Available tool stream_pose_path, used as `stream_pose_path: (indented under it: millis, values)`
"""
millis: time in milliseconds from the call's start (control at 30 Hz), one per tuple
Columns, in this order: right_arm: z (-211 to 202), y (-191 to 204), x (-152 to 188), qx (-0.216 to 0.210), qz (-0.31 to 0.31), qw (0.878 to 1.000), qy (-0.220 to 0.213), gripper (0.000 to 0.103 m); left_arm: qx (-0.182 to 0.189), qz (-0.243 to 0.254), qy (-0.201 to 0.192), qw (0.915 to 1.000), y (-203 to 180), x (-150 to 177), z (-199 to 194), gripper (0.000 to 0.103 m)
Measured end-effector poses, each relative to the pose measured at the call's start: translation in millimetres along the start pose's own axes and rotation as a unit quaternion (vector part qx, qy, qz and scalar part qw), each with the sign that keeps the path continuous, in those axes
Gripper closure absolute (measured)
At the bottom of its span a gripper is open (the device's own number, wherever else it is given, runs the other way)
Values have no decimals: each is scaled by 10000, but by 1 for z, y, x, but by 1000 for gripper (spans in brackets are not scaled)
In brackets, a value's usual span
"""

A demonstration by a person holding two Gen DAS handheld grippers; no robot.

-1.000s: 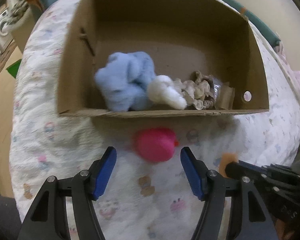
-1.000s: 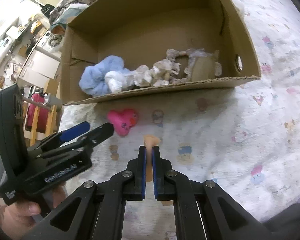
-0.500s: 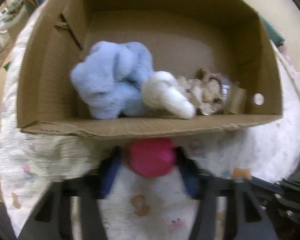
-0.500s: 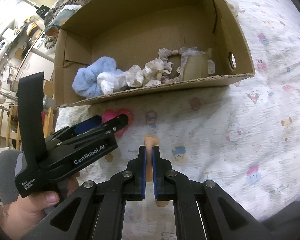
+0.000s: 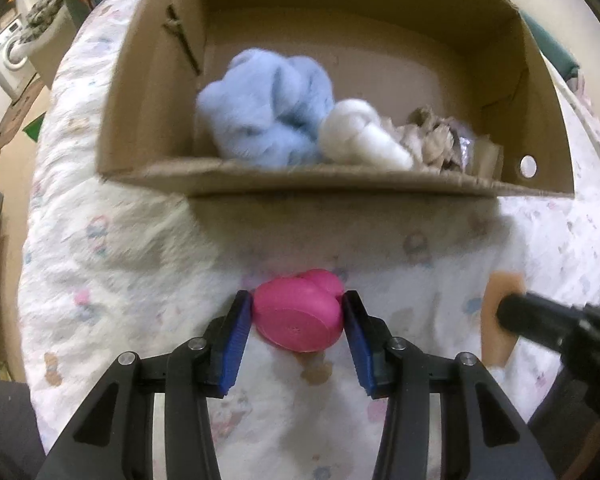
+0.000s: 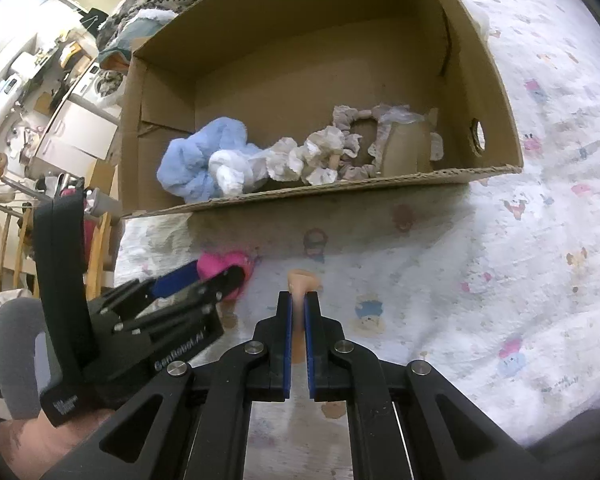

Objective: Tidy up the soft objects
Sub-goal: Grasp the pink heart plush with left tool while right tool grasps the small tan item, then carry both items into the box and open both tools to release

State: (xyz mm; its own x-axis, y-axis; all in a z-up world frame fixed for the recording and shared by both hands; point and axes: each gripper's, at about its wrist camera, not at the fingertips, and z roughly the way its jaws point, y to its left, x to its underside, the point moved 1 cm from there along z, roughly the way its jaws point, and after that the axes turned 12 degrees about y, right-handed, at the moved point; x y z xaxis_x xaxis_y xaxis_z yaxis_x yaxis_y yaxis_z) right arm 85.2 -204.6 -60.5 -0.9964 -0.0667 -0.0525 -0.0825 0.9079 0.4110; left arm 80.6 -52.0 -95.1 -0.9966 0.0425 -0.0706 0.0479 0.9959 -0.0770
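**Pink squeeze toy pinched; lift into box comes next**

Left gripper (image 5: 298, 316) has just been closing and now has both blue pads against the flanks of the pink rubber duck (image 5: 300, 316), which sits between them on the printed quilt (image 5: 120, 272), just in front of the cardboard box (image 5: 340, 186). Duck's flat base faces the camera, head side turned toward the box. Whether it has cleared the quilt, cannot tell.

Right gripper (image 6: 298, 312) is pressed nearly together, pinching a thin peach-coloured soft piece (image 6: 300, 280), exact kind unclear. It hangs over the quilt to the right of the duck, near but apart from the left gripper.

Box already holds a blue fluffy cloth (image 5: 268, 120), a white knotted cloth (image 5: 360, 140) and a beige scrunchie-like ruffle (image 6: 324, 156), all lined along the near wall.

Doing the step well, as I judge it:
- Grip sits near the duck's widest part. Soft rubber will bulge, so hold firm but don't crush; a squeezed toy may pop out forward.
- Lift straight up enough to clear the near wall before moving toward the box; the wall's rim is the likely snag.
- Open floor lies behind the row. Set down there, not onto the cloths.
- Keep the right gripper clear of the left one's path.
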Motion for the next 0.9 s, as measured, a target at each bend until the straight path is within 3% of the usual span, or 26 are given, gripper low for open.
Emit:
stream_pose_path:
  millis: [333,600,900]
  values:
    - [-13,4,1,-58,-155,9997,-182,96,-296,-71,-5,9995,15,21,-27,61]
    - [-31,10,1,-72,-333,9980,-533,96,-526,-126,-677,9962,28,43,-86,61]
    - [-58,16,-15,90,-535,9910,-1221,96,-451,-254,-1346,9895,14,-2,-120,61]
